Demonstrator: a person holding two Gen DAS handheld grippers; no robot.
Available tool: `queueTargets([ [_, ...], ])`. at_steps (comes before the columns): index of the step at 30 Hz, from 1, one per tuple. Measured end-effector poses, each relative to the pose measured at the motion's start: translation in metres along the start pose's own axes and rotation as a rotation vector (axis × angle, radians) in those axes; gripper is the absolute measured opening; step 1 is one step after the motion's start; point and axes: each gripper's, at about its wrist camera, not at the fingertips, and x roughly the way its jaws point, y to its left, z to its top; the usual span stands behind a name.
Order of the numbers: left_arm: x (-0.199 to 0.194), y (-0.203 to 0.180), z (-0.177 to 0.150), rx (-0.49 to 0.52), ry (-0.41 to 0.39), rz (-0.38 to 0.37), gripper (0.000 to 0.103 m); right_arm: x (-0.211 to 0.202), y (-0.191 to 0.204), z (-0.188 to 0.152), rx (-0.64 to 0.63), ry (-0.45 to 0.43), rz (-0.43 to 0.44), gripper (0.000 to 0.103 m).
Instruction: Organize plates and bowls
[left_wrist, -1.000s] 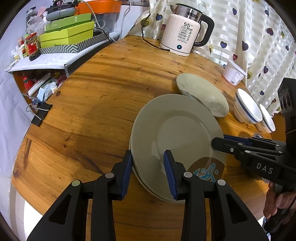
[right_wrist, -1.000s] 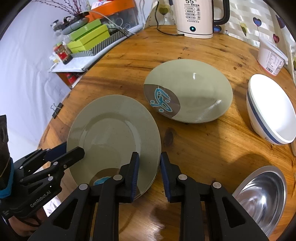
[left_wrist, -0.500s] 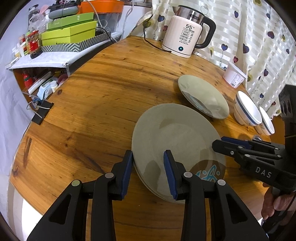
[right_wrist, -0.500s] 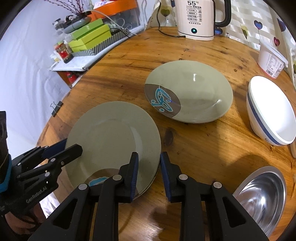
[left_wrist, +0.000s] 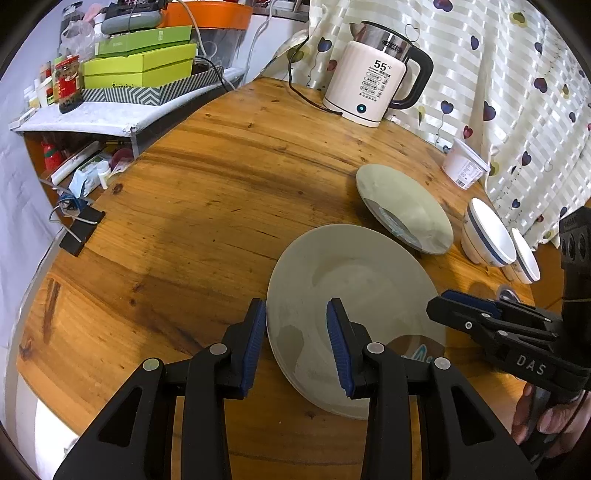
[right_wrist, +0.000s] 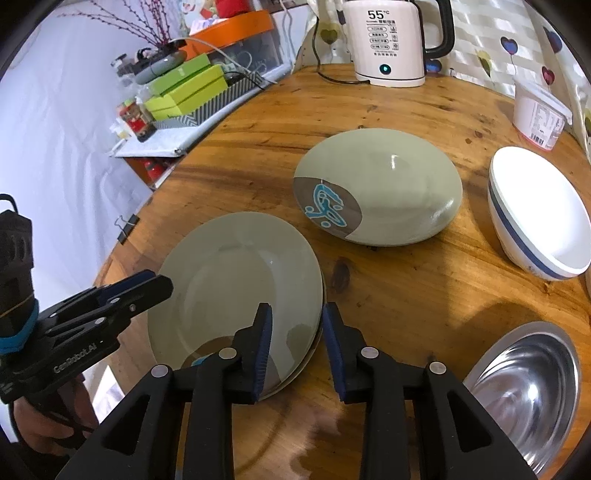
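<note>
1. On the counter: stacked green plates lie flat; deep green plate sits just beyond.
2. Right tongs opening, straddling stack rim; no grip.
3. Left tongs released, astride opposite rim.

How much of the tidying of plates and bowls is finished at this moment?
Done: two green plates lie stacked. In hand: the right gripper straddles the stack's rim, jaws opening; the left gripper straddles the opposite rim. Left: the deep green plate, white bowl and steel bowl stand apart.
</note>
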Motion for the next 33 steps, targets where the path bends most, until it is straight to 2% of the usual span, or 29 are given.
queueTargets([
  [5,-0.002,0.001,0.003,0.002,-0.011,-0.005,0.036,-0.007,-0.002,-0.003,0.015,-0.011,0.003,0.036],
  [13,-0.006,-0.001,0.011,0.012,-0.028,-0.03,0.036,-0.025,-0.01,0.002,0.049,-0.058,-0.013,0.036],
  [33,0.002,-0.022,0.031,0.068,-0.027,-0.064,0.036,-0.034,-0.042,0.004,0.17,-0.083,-0.049,0.036],
])
